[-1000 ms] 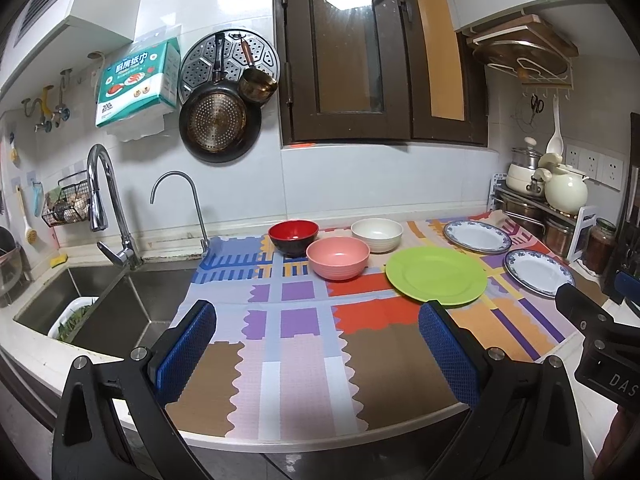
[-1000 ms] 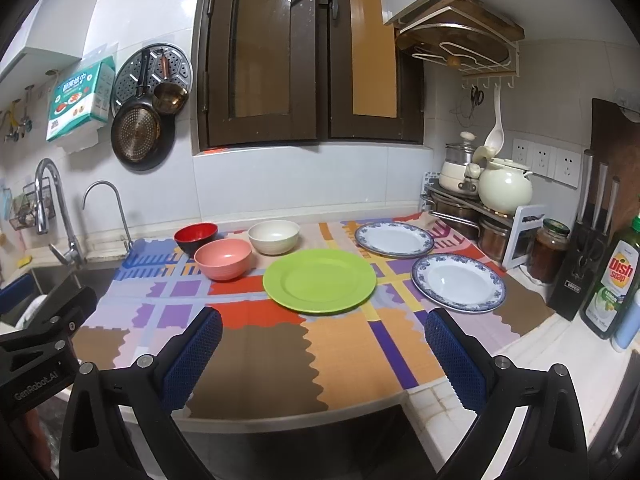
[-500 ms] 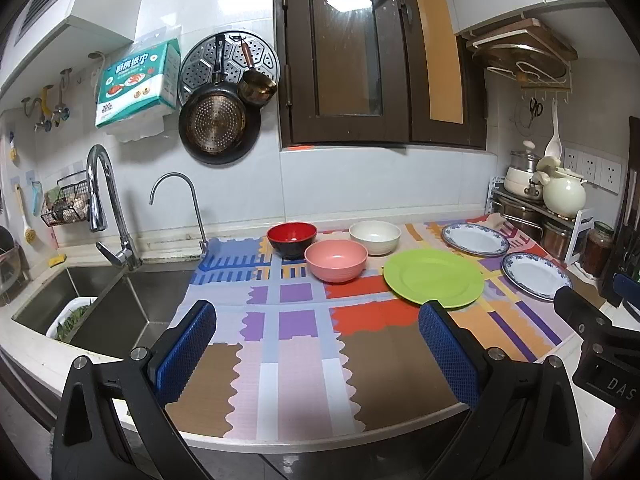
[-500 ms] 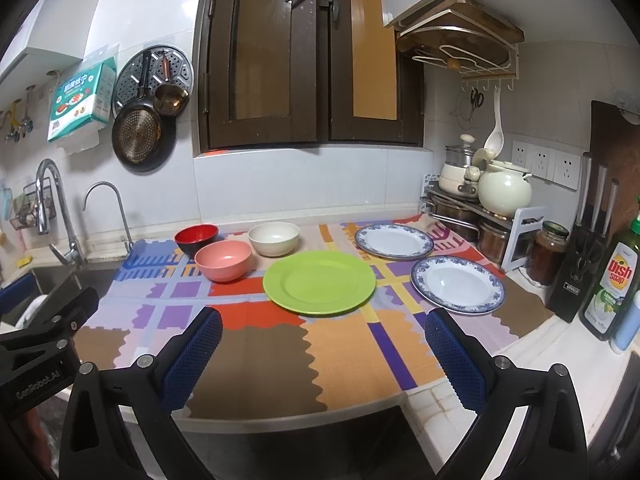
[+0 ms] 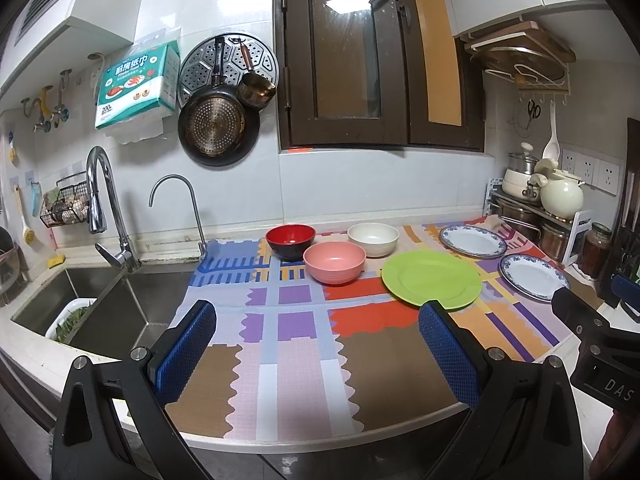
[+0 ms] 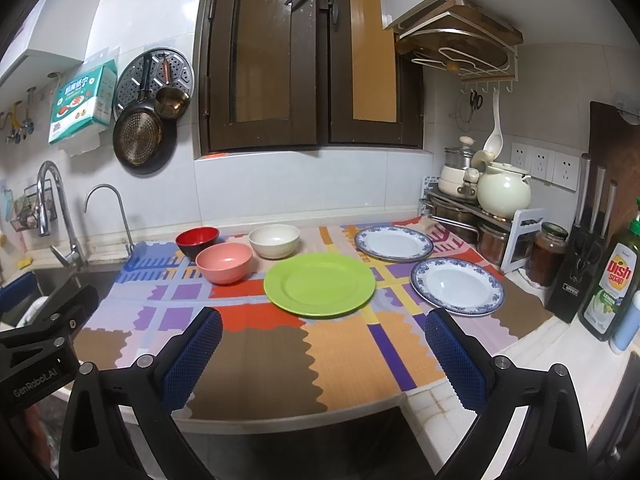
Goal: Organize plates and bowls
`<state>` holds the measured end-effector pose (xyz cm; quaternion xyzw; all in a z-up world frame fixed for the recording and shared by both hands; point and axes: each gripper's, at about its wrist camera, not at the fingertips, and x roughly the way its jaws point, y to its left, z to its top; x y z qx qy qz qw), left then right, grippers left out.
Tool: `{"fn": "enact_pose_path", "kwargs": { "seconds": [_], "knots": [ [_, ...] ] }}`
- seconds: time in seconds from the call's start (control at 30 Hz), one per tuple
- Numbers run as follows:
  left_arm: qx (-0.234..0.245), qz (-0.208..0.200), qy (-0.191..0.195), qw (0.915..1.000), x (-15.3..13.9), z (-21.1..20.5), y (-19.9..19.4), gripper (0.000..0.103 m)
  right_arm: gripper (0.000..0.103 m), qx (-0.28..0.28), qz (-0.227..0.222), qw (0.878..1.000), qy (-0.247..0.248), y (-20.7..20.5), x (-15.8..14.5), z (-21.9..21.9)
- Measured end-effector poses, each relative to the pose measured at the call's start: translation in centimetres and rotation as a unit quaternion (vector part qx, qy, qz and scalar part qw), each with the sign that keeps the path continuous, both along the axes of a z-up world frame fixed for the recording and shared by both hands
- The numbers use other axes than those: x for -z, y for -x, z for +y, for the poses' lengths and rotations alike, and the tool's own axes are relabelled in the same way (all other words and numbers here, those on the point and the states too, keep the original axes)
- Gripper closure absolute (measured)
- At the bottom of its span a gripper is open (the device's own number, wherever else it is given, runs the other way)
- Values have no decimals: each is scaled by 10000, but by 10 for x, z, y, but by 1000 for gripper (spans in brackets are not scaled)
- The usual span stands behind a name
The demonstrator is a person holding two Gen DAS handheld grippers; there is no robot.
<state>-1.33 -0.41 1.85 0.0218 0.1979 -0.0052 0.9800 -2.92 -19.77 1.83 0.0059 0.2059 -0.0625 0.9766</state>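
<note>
Nothing changed since a second ago: both jaws spread wide, empty, left gripper (image 5: pixel 316 344) and right gripper (image 6: pixel 320 344) hovering short of the patchwork mat (image 6: pixel 256 344). Round lime-green plastic plate (image 6: pixel 319 283), two blue-rimmed white plates (image 6: pixel 456 286), three bowls (image 6: pixel 224 262) untouched mid-mat. Sorting not begun.

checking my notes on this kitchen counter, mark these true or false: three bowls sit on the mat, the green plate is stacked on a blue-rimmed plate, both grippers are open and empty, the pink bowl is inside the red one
1. Three bowls on the mat: true, red bowl, pink bowl, cream bowl.
2. Green plate stacked on a blue-rimmed plate: false, it lies alone on the mat; both blue-rimmed plates lie beside it.
3. Left gripper and right gripper open, empty: true.
4. Pink bowl inside red: false, it stands in front of it.
</note>
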Motion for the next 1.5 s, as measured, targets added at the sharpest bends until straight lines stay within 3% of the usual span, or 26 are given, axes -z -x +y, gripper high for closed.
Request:
{"fn": "enact_pose_path", "kwargs": {
  "seconds": [0.93, 1.5],
  "knots": [
    [33, 3, -6, 10000, 0, -2, 2, 0, 1, 55, 25, 10000, -18, 1, 0, 1],
    [417, 158, -104, 9990, 5, 11, -35, 1, 1, 268, 146, 9992, -259, -20, 10, 16]
  ]
}}
